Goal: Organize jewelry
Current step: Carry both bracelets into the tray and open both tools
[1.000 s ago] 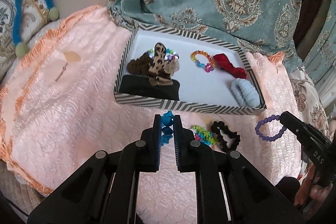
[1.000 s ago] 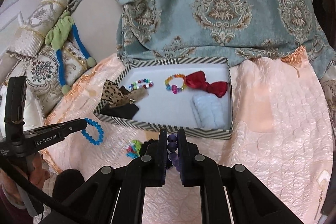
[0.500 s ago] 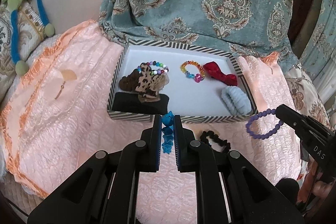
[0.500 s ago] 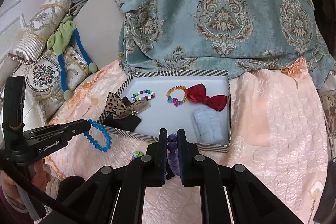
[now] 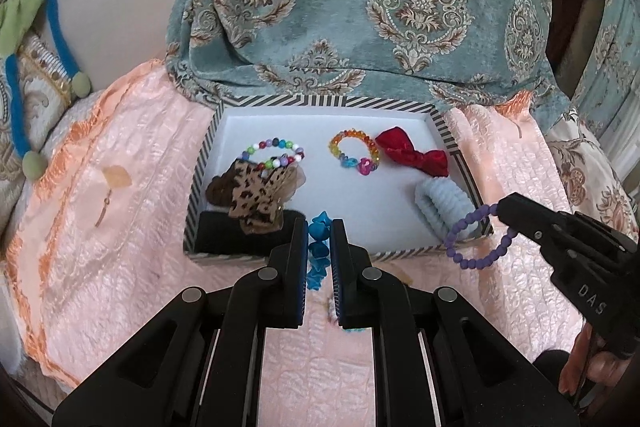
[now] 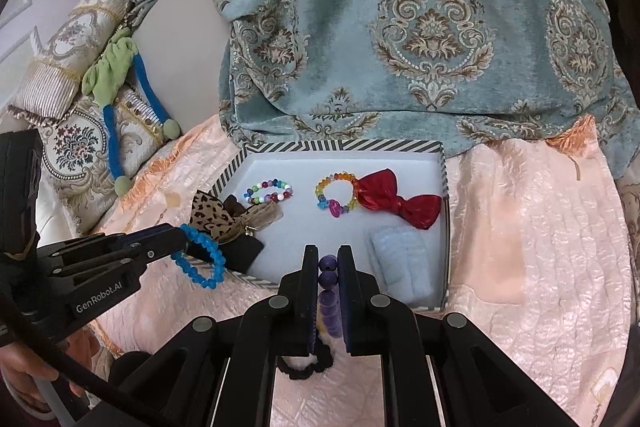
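A striped box (image 5: 328,101) (image 6: 344,145) with a white floor lies on the pink bedspread. In it are two multicoloured bead bracelets (image 5: 354,151) (image 6: 269,191), a red bow (image 5: 414,151) (image 6: 400,198), a pale blue scrunchie (image 5: 440,205) (image 6: 402,263), a leopard-print bow (image 5: 256,193) (image 6: 210,219) and a black piece (image 5: 236,235). My left gripper (image 5: 319,227) (image 6: 182,241) is shut on a blue bead bracelet (image 5: 318,253) (image 6: 200,261) above the box's near left rim. My right gripper (image 6: 328,259) (image 5: 500,213) is shut on a purple bead bracelet (image 6: 330,291) (image 5: 476,239) above the near right corner.
A black scrunchie (image 6: 304,367) and a bit of a colourful bracelet (image 5: 332,315) lie on the bedspread (image 5: 120,227) before the box. A patterned teal blanket (image 5: 380,7) rises behind it. Cushions with a green and blue toy (image 6: 120,87) are at the left.
Both grippers have lifted their bracelets off the bedspread and moved forward over the box's near rim. The items left on the bedspread have slipped mostly under the grippers.
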`<control>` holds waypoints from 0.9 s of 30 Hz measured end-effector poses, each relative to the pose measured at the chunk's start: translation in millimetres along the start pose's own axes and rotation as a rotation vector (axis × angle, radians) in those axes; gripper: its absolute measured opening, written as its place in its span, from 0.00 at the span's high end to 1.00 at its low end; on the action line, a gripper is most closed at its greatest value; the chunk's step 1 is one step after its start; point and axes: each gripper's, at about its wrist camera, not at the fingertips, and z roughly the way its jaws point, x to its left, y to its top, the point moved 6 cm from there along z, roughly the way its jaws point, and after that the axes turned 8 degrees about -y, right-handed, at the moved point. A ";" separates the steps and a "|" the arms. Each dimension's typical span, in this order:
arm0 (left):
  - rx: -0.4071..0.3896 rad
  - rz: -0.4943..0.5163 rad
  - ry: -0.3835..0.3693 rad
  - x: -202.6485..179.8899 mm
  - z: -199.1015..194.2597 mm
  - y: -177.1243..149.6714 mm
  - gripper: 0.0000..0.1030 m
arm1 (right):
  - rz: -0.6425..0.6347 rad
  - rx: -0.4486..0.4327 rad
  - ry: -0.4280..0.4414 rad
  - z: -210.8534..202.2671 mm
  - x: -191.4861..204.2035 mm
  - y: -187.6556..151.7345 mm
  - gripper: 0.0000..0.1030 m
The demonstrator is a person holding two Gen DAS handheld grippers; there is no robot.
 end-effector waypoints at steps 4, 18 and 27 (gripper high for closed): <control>0.002 -0.003 -0.014 -4.1 7.4 11.3 0.91 | 0.000 0.010 0.000 11.7 1.3 6.3 0.92; 0.049 -0.058 -0.046 -11.1 59.2 32.8 0.91 | 0.006 0.062 0.023 51.9 5.6 13.1 0.92; 0.104 -0.130 0.016 25.2 97.4 22.0 0.91 | -0.009 0.098 0.013 94.8 -5.5 24.5 0.92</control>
